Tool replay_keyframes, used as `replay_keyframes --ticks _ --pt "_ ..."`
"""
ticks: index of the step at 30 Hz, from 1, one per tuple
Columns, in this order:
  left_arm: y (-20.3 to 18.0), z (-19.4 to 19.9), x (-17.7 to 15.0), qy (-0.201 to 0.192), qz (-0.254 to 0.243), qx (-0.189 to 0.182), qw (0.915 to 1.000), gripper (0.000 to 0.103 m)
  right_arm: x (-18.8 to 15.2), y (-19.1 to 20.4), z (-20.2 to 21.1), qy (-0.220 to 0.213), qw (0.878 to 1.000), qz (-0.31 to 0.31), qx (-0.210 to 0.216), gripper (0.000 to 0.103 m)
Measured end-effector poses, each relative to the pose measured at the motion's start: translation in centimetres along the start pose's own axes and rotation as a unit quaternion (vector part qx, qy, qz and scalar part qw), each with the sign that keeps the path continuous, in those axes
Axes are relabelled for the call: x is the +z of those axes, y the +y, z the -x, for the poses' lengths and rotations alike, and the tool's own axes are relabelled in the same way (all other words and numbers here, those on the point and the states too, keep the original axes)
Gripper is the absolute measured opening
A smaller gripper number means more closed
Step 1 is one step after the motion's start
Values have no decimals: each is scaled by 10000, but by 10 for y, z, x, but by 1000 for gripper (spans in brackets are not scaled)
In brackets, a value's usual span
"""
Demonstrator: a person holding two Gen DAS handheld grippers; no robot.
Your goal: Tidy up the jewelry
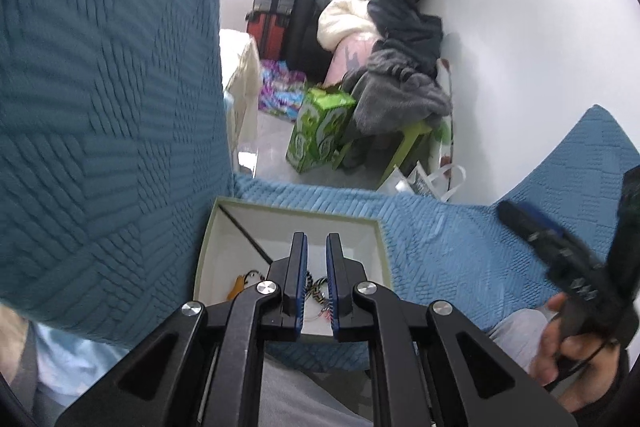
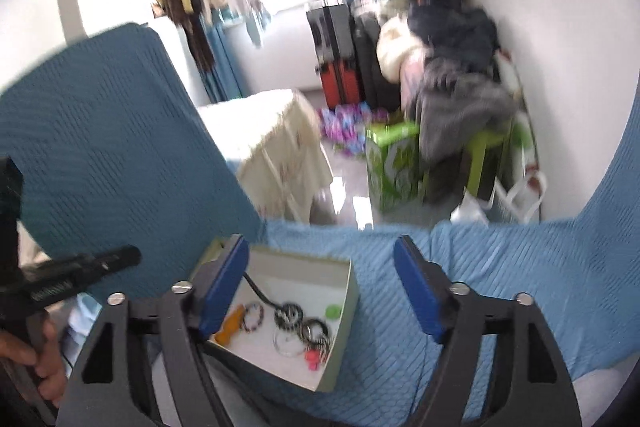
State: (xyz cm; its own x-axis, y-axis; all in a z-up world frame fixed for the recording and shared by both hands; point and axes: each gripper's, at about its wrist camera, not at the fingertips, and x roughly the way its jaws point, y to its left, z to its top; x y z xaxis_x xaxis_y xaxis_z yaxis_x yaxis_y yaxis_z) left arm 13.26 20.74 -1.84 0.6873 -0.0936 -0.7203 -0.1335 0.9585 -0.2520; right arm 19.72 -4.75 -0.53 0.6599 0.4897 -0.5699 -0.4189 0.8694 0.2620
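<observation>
A pale green box (image 1: 382, 255) with a white inside rests on a blue textured cover. It holds several pieces of jewelry (image 2: 288, 323): bracelets, rings, an orange piece, a green piece. My left gripper (image 1: 317, 243) hovers over the box with its jaws close together, a narrow gap between them and nothing held. My right gripper (image 2: 320, 259) is wide open above the box (image 2: 344, 339), its left finger (image 2: 224, 287) over the box's left wall. The right gripper also shows at the right edge of the left wrist view (image 1: 560, 251).
The blue cover (image 2: 500, 287) drapes a seat and a high backrest (image 1: 100, 107) on the left. Beyond the seat edge stand a green carton (image 1: 320, 131), suitcases (image 1: 276, 7), piled clothes (image 1: 400, 67) and a cream-covered table (image 2: 280, 147).
</observation>
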Motion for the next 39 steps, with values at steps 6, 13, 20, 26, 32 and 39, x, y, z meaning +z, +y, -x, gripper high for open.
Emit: replay_keyframes --ticks 6,13,20,26,32,39 --pt "-27 39 4 -364 -224 13 9991 9 22 8 62 -638 9979 119 72 103" --pt "-44 65 -5 -555 -340 104 9978 9 19 8 99 -849 9961 237 -68 103" --pt "-54 76 -25 -748 -485 256 9957 57 -9 -1 109 -717 9971 121 -231 103" --pt "-55 75 -42 -699 -512 272 9959 57 -32 -10 116 -669 9968 14 -442 103" --pt "-55 73 -63 -595 -495 321 9965 68 -61 -10 120 -599 9963 3 -621 103" --pt "-54 74 -82 -500 -514 278 9970 68 -83 -11 123 -610 9948 -63 -815 103"
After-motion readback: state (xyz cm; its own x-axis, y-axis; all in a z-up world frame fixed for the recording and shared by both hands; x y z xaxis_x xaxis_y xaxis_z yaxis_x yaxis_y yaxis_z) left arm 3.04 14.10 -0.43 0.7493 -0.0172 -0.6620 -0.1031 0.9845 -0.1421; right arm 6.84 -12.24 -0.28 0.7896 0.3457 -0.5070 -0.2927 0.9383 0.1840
